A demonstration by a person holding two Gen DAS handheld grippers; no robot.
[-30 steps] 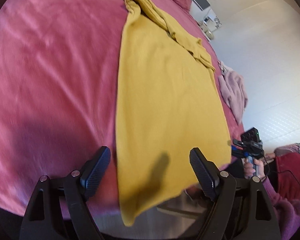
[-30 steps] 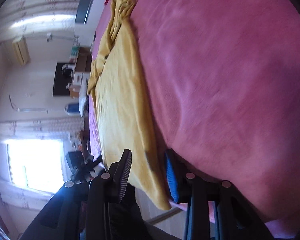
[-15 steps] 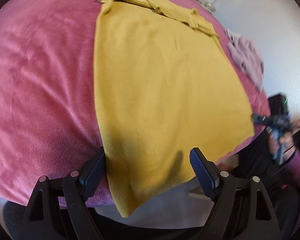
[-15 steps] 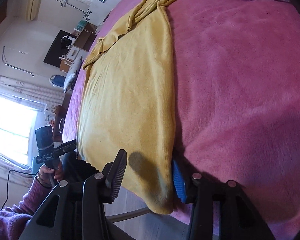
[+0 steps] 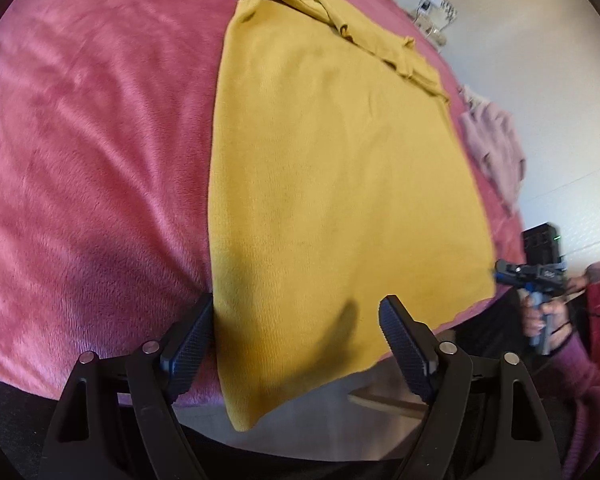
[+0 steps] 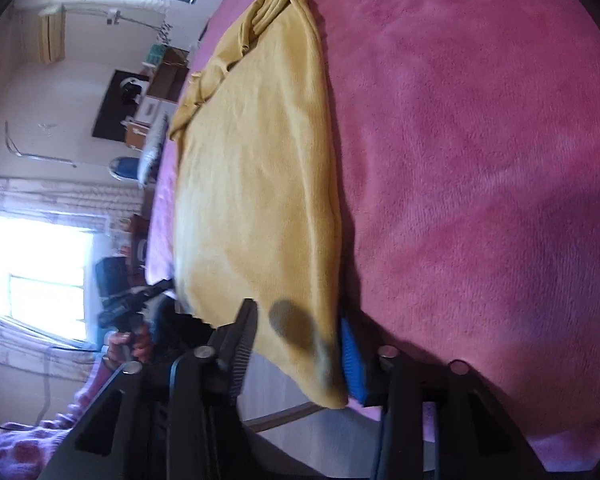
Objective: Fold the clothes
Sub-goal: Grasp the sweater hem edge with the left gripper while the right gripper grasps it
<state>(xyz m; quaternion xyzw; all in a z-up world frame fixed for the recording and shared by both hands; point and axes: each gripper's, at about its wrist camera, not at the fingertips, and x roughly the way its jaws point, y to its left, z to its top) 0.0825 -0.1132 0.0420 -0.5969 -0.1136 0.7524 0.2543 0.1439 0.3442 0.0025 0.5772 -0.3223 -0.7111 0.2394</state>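
Note:
A mustard-yellow garment (image 5: 332, 168) lies flat on the pink bed cover (image 5: 80, 140), its sleeves bunched at the far end and its near hem hanging over the bed's edge. My left gripper (image 5: 294, 338) is open, its jaws standing either side of the hem's near corner. In the right wrist view the same garment (image 6: 256, 184) runs lengthwise, and my right gripper (image 6: 300, 350) is open around the hem's other corner, with cloth between the jaws. The right gripper also shows in the left wrist view (image 5: 534, 280).
A pale pink garment (image 5: 496, 148) lies at the bed's right edge. The bed's front edge drops off just under both grippers. The right wrist view shows a bright window (image 6: 28, 264) and shelves by the wall (image 6: 140, 92).
Both grippers stay open at the hem corners. The left view has swung and the garment sits more centrally between its jaws. The right gripper has rolled and its jaws now straddle the hem edge.

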